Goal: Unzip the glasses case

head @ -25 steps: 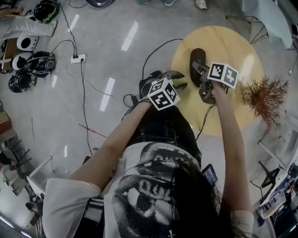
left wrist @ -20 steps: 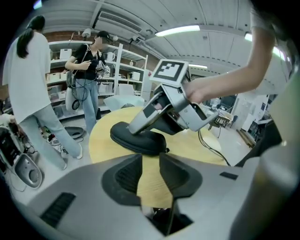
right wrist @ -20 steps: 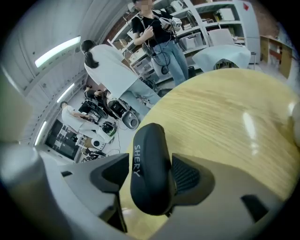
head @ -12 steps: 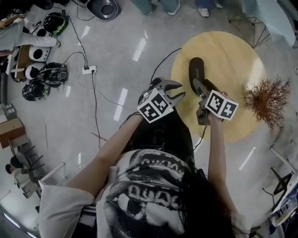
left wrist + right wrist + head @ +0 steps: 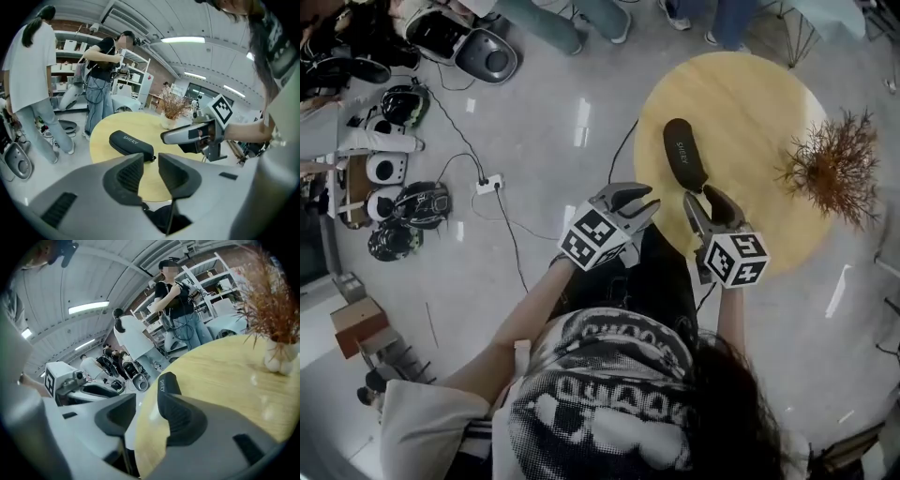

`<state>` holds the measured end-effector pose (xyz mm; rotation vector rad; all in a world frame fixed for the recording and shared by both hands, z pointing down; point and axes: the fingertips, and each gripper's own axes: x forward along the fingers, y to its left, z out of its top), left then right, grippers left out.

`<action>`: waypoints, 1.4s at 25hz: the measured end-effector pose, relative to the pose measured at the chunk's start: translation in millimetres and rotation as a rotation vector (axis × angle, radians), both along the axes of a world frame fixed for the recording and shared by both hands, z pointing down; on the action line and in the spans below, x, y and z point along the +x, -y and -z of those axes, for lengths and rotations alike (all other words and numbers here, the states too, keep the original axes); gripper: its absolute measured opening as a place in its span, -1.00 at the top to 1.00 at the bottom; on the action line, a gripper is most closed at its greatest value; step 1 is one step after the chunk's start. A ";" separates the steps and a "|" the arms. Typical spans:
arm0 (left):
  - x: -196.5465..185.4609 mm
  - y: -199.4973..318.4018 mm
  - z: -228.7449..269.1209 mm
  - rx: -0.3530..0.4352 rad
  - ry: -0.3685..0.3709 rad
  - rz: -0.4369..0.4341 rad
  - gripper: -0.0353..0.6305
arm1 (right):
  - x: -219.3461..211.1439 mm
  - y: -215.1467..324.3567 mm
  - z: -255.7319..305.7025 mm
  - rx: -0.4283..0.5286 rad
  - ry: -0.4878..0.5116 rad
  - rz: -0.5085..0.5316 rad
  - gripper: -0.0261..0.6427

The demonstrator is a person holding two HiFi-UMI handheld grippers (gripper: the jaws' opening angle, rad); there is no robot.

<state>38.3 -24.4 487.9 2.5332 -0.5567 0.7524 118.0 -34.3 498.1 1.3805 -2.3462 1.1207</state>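
The right gripper (image 5: 147, 414) has just been narrowing its jaws, yet they stand apart with nothing between them. Past the right jaw, a black glasses case (image 5: 168, 380) printed SHERY lies on the near left part of the round wooden table (image 5: 225, 364), its near end hidden behind that jaw. A white vase of dried brown twigs (image 5: 277, 357) stands at the table's right. The left gripper (image 5: 77, 383) hangs at left, off the table. Far off, people stand by white shelves (image 5: 211, 275).

Txt "SHERY" on glasses case (image 5: 131, 142).
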 end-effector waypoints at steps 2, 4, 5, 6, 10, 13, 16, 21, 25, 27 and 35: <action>0.1 1.3 4.1 0.004 -0.014 -0.034 0.59 | 1.2 -4.4 4.4 0.019 -0.019 -0.029 0.36; -1.6 3.3 9.6 0.014 -0.027 -0.075 0.59 | -1.8 -9.7 9.5 0.033 -0.033 -0.069 0.37; -3.8 3.4 12.6 0.016 -0.036 -0.094 0.59 | -5.6 -13.3 11.9 0.038 -0.041 -0.091 0.37; -7.3 2.8 15.7 0.016 -0.046 -0.114 0.59 | -11.1 -17.1 14.2 0.042 -0.048 -0.111 0.37; -29.7 1.4 30.7 0.033 -0.074 -0.204 0.58 | -41.9 -26.0 28.7 0.070 -0.085 -0.175 0.37; -55.5 -4.6 42.9 0.063 -0.093 -0.266 0.58 | -66.3 -34.6 43.3 0.093 -0.117 -0.236 0.37; -96.1 -12.5 40.7 0.088 -0.099 -0.310 0.58 | -103.8 -44.4 49.4 0.128 -0.120 -0.292 0.37; -146.3 -12.2 47.5 0.143 -0.123 -0.389 0.58 | -159.2 -52.8 65.5 0.172 -0.152 -0.364 0.37; -164.0 -19.3 63.8 0.158 -0.166 -0.448 0.58 | -190.3 -67.0 79.8 0.176 -0.187 -0.406 0.39; -170.3 -25.3 68.7 0.162 -0.186 -0.471 0.58 | -202.7 -73.4 83.6 0.176 -0.204 -0.408 0.42; -157.8 -53.4 74.2 0.181 -0.215 -0.522 0.58 | -197.1 -96.1 92.8 0.192 -0.242 -0.447 0.65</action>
